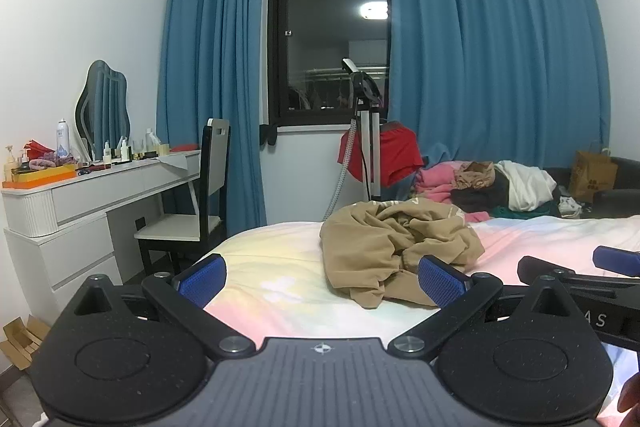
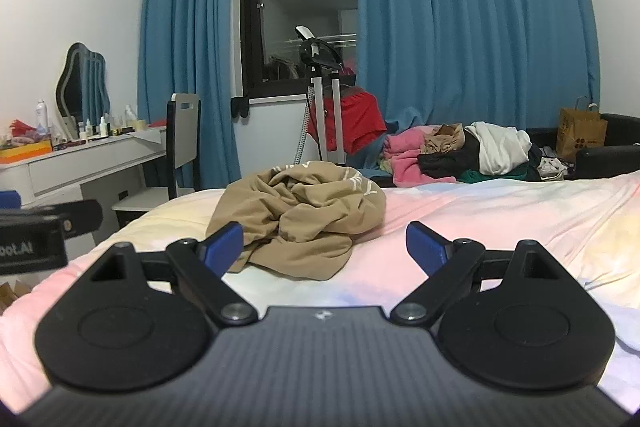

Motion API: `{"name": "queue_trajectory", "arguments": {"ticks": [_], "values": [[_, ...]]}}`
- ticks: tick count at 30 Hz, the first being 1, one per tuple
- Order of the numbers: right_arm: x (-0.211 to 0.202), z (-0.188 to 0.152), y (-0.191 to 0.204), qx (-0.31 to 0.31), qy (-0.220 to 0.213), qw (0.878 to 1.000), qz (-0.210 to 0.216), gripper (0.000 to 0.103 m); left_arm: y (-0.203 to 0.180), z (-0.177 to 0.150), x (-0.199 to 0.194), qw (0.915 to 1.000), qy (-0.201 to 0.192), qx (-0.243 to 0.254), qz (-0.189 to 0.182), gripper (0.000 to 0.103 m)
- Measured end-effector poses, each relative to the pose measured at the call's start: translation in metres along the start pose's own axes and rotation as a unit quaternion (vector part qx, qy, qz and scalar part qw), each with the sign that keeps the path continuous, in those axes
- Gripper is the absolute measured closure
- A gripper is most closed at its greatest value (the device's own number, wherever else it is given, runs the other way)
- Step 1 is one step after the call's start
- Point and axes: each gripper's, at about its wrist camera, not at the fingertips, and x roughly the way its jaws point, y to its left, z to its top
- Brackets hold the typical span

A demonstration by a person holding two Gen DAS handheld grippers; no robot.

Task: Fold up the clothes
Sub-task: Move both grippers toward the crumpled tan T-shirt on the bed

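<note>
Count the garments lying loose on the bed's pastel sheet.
1: a crumpled tan garment on the sheet, ahead of both open claws. Others sit in a pile beyond the bed's far edge; some there may be hidden.

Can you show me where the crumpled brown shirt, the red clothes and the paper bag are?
brown shirt (image 2: 296, 215), right wrist view, middle of the bundle.
red clothes (image 2: 352, 125), right wrist view, front cloth.
paper bag (image 2: 582, 135), right wrist view, front face.

Crumpled garment (image 2: 300, 211) on the bed (image 2: 480, 227), clothes pile (image 2: 460, 155) behind, dressing table (image 2: 80, 163) left.
</note>
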Motion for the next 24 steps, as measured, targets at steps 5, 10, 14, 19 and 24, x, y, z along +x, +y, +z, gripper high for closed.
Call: {"name": "queue_trajectory", "arguments": {"ticks": [5, 10, 14, 19, 24], "values": [[0.0001, 0.0007, -0.0003, 0.009, 0.004, 1.000, -0.002, 0.013, -0.0062, 0.0021, -0.0037, 1.0000, 0.007, -0.001, -0.001, 0.000], [0.0003, 0.0014, -0.0005, 0.018, 0.008, 1.000, -0.004, 0.013, -0.0031, -0.0011, 0.0001, 0.9999, 0.007, -0.011, -0.007, 0.000], [0.0004, 0.0019, -0.0007, 0.025, 0.011, 1.000, -0.005, 0.013, -0.0029, -0.0005, -0.0043, 0.9999, 0.002, -0.008, -0.010, 0.000], [0.0003, 0.0001, 0.0019, 0.014, 0.006, 1.000, -0.024, 0.038, -0.0050, -0.0022, -0.0037, 0.9999, -0.003, -0.003, -0.012, 0.000], [-0.0010, -0.0029, -0.0002, 0.027, 0.001, 0.999, -0.020, 0.059, -0.0070, -0.0028, -0.0041, 0.9999, -0.004, -0.002, -0.016, 0.000]]}}
